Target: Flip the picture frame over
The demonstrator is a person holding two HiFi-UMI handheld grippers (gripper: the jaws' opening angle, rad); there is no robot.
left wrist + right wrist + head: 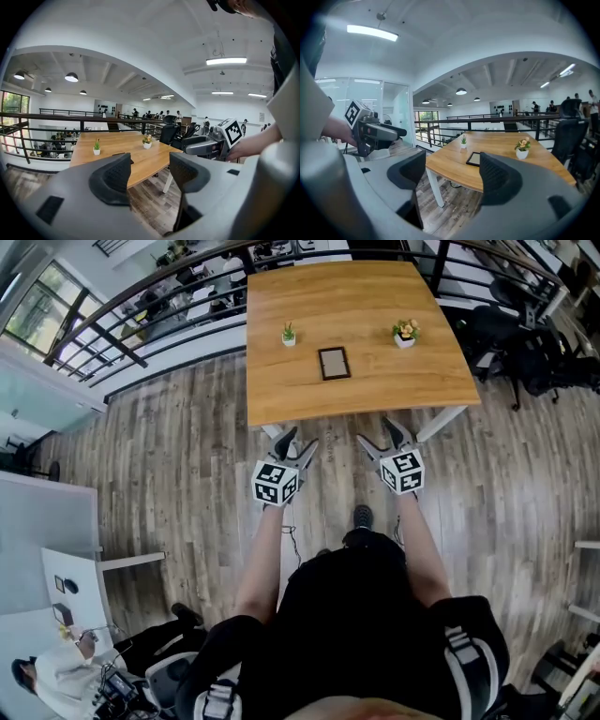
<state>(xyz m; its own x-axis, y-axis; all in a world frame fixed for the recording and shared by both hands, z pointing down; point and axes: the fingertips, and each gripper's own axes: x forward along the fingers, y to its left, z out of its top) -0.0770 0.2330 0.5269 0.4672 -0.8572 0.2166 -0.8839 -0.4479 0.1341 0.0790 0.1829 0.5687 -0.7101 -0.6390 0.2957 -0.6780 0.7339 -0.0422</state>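
On the table, the picture frame lies flat, apparently face-up.

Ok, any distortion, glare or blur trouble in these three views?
Head view: evenly lit, small dark-edged rectangular picture frame sharp, floorboards bowed. Left gripper view: heavy fisheye, black corners, ceiling strip light blown out. Right gripper view: same fisheye; frame readable.

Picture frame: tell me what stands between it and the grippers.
Nothing visible. Only bare table lies between the picture frame and the left gripper and right gripper, both short of the near edge; the potted plants stand aside.
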